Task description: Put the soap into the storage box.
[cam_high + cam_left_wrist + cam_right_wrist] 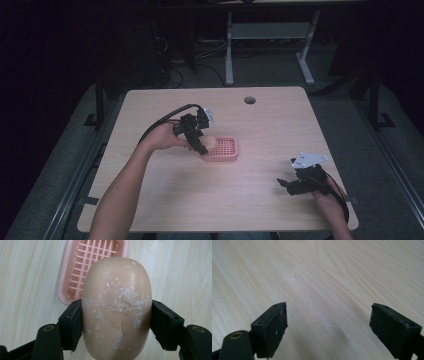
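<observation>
High view: a soap bar (pixel 210 142) is being gripped by the left gripper (pixel 201 148) just above, perhaps touching, the pink soap dish (pixel 225 156), probably for placing; the right gripper (pixel 286 183) is being rested spread and empty.

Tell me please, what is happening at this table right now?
A person works at a wooden table with a gripper in each hand. The left gripper is clamped on a beige bar of soap and holds it above the near edge of a pink soap dish. The right gripper has its jaws open with nothing between them, low over bare wood at the table's right side.
</observation>
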The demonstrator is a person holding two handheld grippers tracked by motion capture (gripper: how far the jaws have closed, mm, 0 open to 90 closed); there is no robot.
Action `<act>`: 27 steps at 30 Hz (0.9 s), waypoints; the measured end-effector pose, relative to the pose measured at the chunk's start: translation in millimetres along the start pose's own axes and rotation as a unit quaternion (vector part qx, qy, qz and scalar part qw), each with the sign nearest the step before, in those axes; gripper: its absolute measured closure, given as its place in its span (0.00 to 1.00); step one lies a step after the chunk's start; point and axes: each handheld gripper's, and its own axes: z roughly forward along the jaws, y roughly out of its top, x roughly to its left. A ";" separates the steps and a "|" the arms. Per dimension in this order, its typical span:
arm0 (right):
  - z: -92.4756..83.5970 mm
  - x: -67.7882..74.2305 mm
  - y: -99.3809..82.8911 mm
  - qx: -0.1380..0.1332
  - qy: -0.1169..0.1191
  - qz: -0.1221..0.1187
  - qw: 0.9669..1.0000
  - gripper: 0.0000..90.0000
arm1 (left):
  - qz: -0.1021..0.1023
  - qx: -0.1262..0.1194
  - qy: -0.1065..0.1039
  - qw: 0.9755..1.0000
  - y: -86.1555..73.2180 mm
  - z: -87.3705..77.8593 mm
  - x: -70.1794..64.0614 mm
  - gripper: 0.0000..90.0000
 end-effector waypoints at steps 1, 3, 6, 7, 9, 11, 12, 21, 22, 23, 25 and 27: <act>0.1 0.0 -0.1 0.000 -0.001 -0.002 1.000 0.16 | 0.001 -0.001 0.001 1.000 1.2 0.7 1.0 0.36; 0.1 0.0 0.0 0.001 0.000 -0.002 1.000 0.16 | -0.001 -0.005 -0.002 1.000 3.7 1.5 3.5 0.36; -1.1 0.5 0.1 -0.002 -0.002 -0.003 1.000 0.16 | 0.002 0.003 0.001 1.000 9.4 4.3 5.9 0.36; -1.4 0.2 0.1 -0.003 -0.002 -0.003 1.000 0.16 | 0.004 0.006 0.003 1.000 11.6 5.2 6.2 0.36; -1.4 0.2 0.0 -0.003 -0.002 -0.002 1.000 0.16 | 0.006 0.007 0.001 1.000 16.0 5.7 7.4 0.36; -1.2 -0.1 -0.2 -0.002 -0.001 -0.004 1.000 0.16 | 0.007 0.006 0.002 1.000 19.6 5.9 8.9 0.36; -1.2 -0.1 -0.2 -0.003 -0.001 -0.004 1.000 0.16 | 0.009 0.007 0.002 1.000 21.5 6.5 10.0 0.36; -3.0 -2.0 -0.8 -0.007 -0.004 -0.003 1.000 0.16 | 0.022 0.028 0.007 0.999 37.1 17.1 15.9 0.36; -3.3 -2.0 -1.0 -0.006 -0.004 0.000 1.000 0.16 | 0.020 0.030 0.005 0.999 38.4 18.9 16.2 0.36; -3.4 -2.3 -1.2 -0.006 -0.005 -0.001 1.000 0.16 | 0.022 0.031 0.004 0.999 39.6 20.4 17.4 0.36; -3.4 -1.7 -1.2 -0.009 -0.003 0.005 1.000 0.16 | 0.019 0.027 0.000 0.999 41.5 23.8 19.0 0.36; -3.9 -1.7 -1.2 -0.010 -0.004 0.004 1.000 0.16 | 0.020 0.027 0.001 0.999 43.5 27.1 20.5 0.36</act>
